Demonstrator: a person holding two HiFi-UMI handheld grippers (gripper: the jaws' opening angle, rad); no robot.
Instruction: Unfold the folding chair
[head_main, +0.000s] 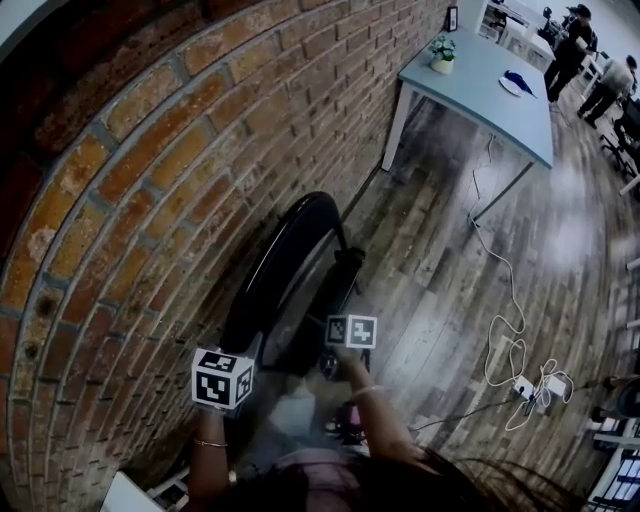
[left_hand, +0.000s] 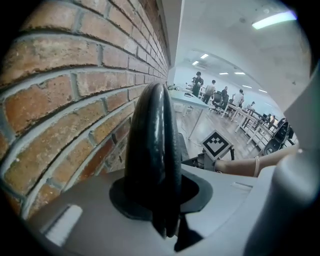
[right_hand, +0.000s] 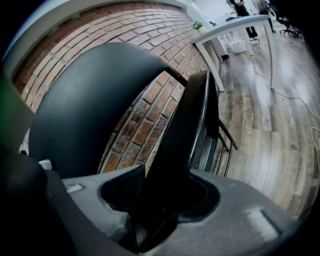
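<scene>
The black folding chair stands folded-thin close to the brick wall. In the head view my left gripper is at the lower rim of its rounded backrest. The left gripper view shows my left gripper shut on that backrest edge, which rises upright from between the jaws. My right gripper holds the seat panel. In the right gripper view the seat edge is clamped in my right gripper, with the backrest standing apart to its left and brick showing in the gap between them.
The brick wall runs along the left, right beside the chair. A pale blue table with a small potted plant stands at the back right. White cables and plugs lie on the wood floor. People stand far off.
</scene>
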